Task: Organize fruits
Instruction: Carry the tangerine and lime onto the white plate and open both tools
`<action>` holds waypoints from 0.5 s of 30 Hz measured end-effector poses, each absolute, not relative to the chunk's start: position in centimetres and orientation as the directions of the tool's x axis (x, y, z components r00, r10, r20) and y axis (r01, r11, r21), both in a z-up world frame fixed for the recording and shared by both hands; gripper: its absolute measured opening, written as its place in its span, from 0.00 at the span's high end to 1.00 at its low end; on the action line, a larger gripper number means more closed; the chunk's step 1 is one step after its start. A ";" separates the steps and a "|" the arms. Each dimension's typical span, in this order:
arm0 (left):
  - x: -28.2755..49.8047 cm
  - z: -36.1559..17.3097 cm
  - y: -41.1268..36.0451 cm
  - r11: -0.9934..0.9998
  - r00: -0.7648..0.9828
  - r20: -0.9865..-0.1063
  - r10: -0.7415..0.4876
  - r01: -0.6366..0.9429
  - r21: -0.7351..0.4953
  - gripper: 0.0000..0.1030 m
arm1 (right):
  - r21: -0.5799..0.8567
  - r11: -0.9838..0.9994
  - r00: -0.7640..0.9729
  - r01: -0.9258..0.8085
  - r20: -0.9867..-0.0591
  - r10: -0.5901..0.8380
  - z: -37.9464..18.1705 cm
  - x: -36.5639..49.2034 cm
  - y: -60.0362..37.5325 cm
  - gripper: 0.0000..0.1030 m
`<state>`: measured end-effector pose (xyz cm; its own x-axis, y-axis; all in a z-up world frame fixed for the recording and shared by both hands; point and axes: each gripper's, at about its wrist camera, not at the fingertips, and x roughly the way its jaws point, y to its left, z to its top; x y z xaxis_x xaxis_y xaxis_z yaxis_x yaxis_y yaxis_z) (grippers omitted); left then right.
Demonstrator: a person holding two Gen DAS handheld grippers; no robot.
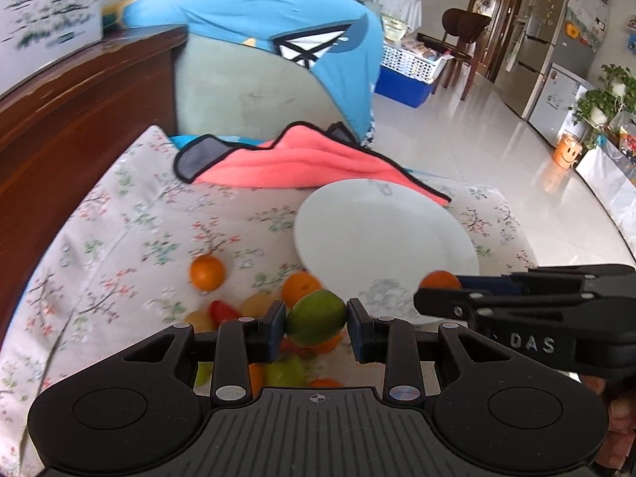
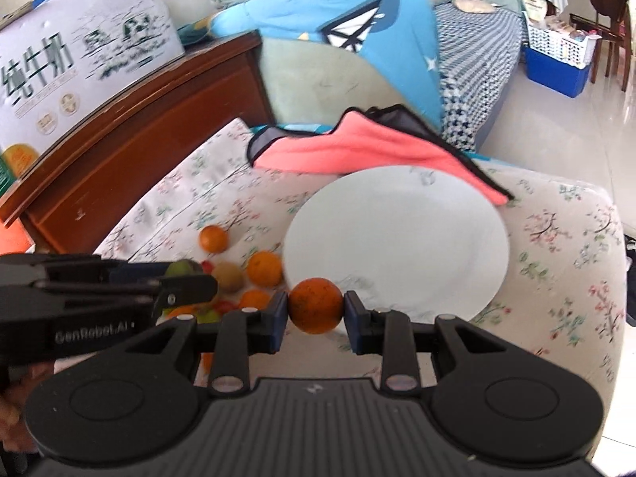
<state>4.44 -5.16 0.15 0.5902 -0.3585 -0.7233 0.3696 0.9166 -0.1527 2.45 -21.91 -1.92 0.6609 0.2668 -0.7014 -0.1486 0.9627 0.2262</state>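
Green fruit [image 1: 316, 320]: green with a yellow-orange blush, clamped between the blue pads of the left gripper [image 1: 317, 328]; it sat just off the near-left edge of the white plate [image 1: 397, 230], above the loose fruit.
Left gripper: fingers [image 1: 274, 328] pressed on both sides of the green fruit, grasping it; seen from the right wrist as a black body to the left of the plate.
Dark orange [image 2: 316, 305]: round, speckled skin, clamped in the right gripper [image 2: 316, 314]; it sat over the near rim of the plate [image 2: 397, 238].
Right gripper: fingers [image 2: 354, 314] closed on the dark orange, one pad on each side; in the left wrist view it reached in from the right, at the near edge of the plate.
Plate: white, round, bare of fruit, lying on a floral cushion [image 2: 556, 258].
Loose fruit: one orange [image 1: 206, 272] alone, left of the plate; a second orange [image 2: 264, 268] against the plate's left edge; a brownish round fruit [image 2: 229, 276] just left of that; small red, yellow and green pieces nearer the grippers, blurred, kinds not clear.
Pink cloth [image 2: 357, 147]: dark-edged, crumpled, behind the plate, its corner touching the far-right rim.
Blue cushion [image 2: 338, 20]: behind the cloth, farther from the plate.
Wooden frame [image 2: 131, 119]: dark brown, well left of the plate, a printed white box [image 2: 79, 51] standing on it.
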 end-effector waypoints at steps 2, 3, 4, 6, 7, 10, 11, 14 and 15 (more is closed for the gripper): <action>4.8 0.0 -5.9 0.912 0.585 -0.722 -0.370 0.377 -0.163 0.70 | 0.227 0.965 0.665 -0.130 -0.702 0.255 -1.9 3.0 -22.6 0.71; 5.0 0.0 -6.2 0.910 0.582 -0.722 -0.376 0.378 -0.169 0.70 | 0.229 0.966 0.665 -0.123 -0.703 0.252 -1.9 3.3 -22.9 0.71; 5.3 -0.1 -6.6 0.908 0.578 -0.722 -0.381 0.381 -0.175 0.71 | 0.230 0.966 0.664 -0.117 -0.705 0.248 -2.0 3.5 -23.2 0.71; 5.5 -0.2 -7.3 0.905 0.574 -0.722 -0.387 0.386 -0.178 0.70 | 0.234 0.967 0.657 -0.098 -0.715 0.239 -2.3 4.0 -23.9 0.71; 5.6 -0.4 -7.6 0.904 0.572 -0.723 -0.387 0.390 -0.176 0.70 | 0.241 0.967 0.651 -0.084 -0.722 0.236 -2.6 4.4 -24.3 0.71; 6.0 -0.9 -8.5 0.903 0.560 -0.733 -0.385 0.393 -0.174 0.70 | 0.271 0.962 0.635 -0.047 -0.735 0.238 -3.3 5.0 -25.4 0.71; 6.1 -1.1 -8.7 0.903 0.556 -0.736 -0.385 0.393 -0.175 0.70 | 0.280 0.959 0.630 -0.038 -0.738 0.241 -3.5 5.1 -25.8 0.71; 6.5 -1.5 -9.2 0.904 0.549 -0.744 -0.381 0.391 -0.175 0.70 | 0.292 0.956 0.625 -0.018 -0.743 0.238 -3.8 5.4 -26.5 0.71; 6.6 -1.7 -9.3 0.904 0.547 -0.746 -0.380 0.390 -0.175 0.70 | 0.297 0.955 0.622 -0.012 -0.745 0.239 -4.0 5.6 -26.7 0.71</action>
